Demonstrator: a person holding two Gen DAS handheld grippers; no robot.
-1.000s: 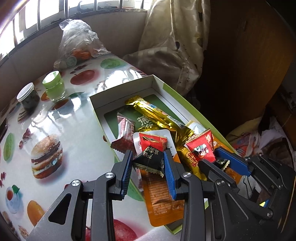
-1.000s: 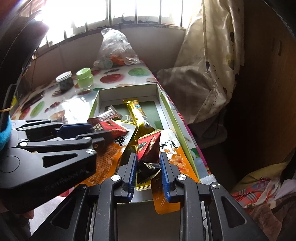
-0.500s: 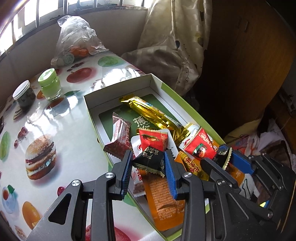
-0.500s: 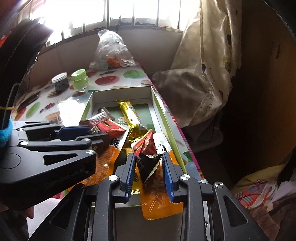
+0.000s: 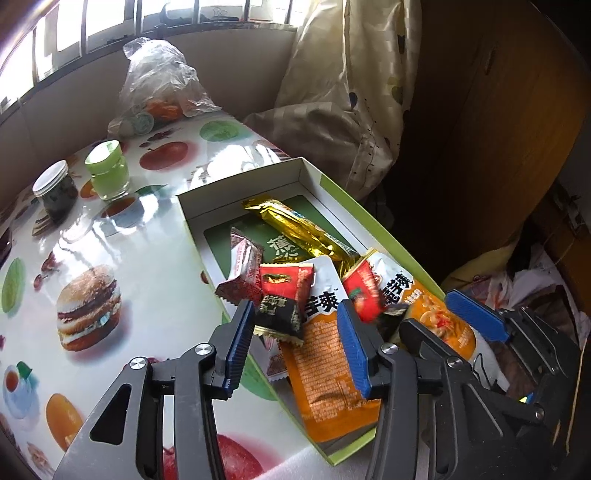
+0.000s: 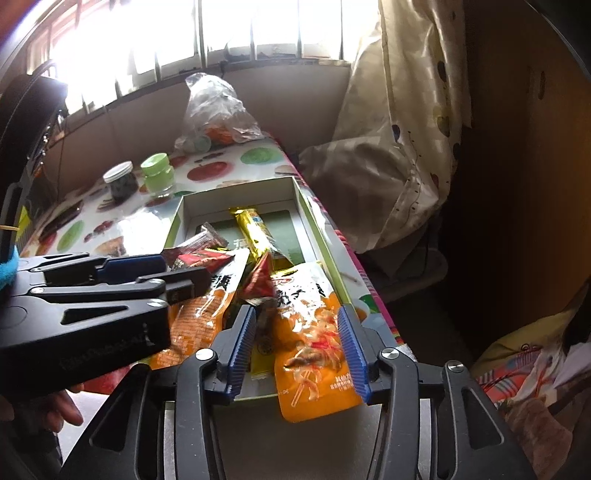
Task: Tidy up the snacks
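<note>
Claws point(image 5: 297, 345) point(image 6: 297, 345) | both just released | black packets point(image 5: 279, 318) dropped into box point(image 5: 384, 229)

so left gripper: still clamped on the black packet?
No, open. The left gripper jaws have just been opening; black packet lies between them in the box.

Backlit window point(image 6: 207, 33) blown out — tabletop point(image 5: 122, 229) glare; fisheye edges dark, curved.
</note>
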